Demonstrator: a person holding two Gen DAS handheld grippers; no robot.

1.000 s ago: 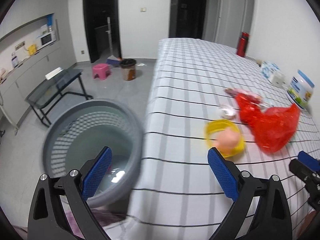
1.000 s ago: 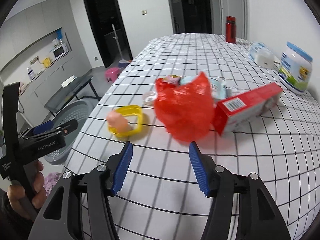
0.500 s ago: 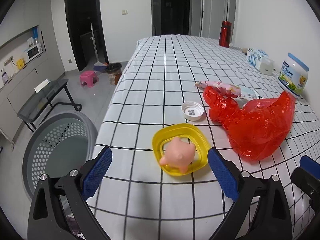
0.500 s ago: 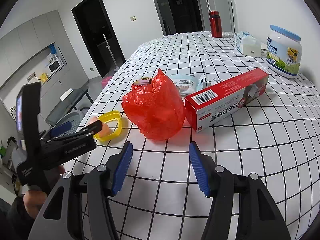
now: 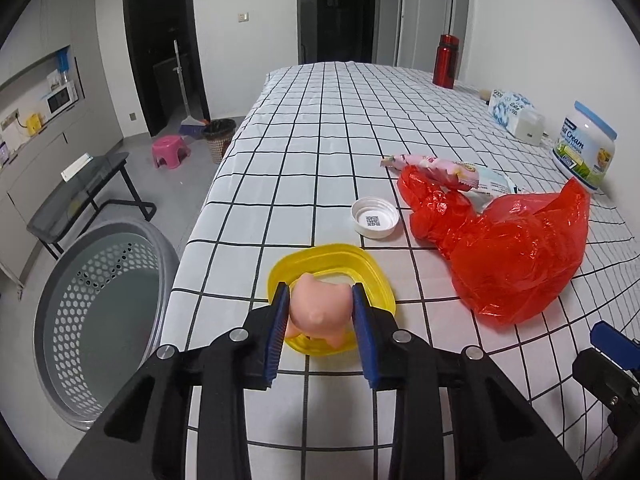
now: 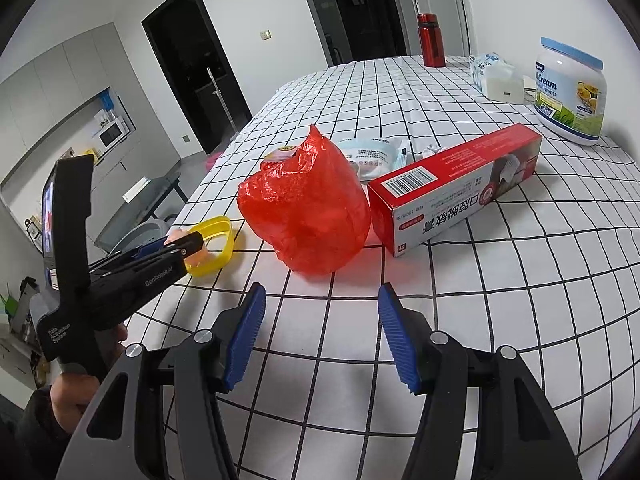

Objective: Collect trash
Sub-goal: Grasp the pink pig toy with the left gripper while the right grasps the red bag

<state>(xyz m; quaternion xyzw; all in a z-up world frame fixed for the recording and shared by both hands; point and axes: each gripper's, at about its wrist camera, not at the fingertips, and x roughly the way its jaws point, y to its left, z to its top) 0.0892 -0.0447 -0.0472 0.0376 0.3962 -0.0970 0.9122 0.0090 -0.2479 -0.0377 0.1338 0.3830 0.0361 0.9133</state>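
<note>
- The grey basket (image 5: pixel 100 320) stands on the floor at the near left, beside the table (image 5: pixel 340 120) edge, likely where the trash goes
- The red plastic bag (image 5: pixel 504 252), right of centre, looks light, limp and slippery; best pinched at a bunched fold
- The right gripper (image 6: pixel 320 332) hangs open near it, holding nothing
- The yellow lid (image 5: pixel 332 276) looks thin, stiff and light
- The left gripper (image 5: pixel 320 320) has just been closing on the pink toy (image 5: pixel 318 312), soft and squashy, resting on that lid
- The white cap (image 5: pixel 375 222) lies just beyond, clear of the way
</note>
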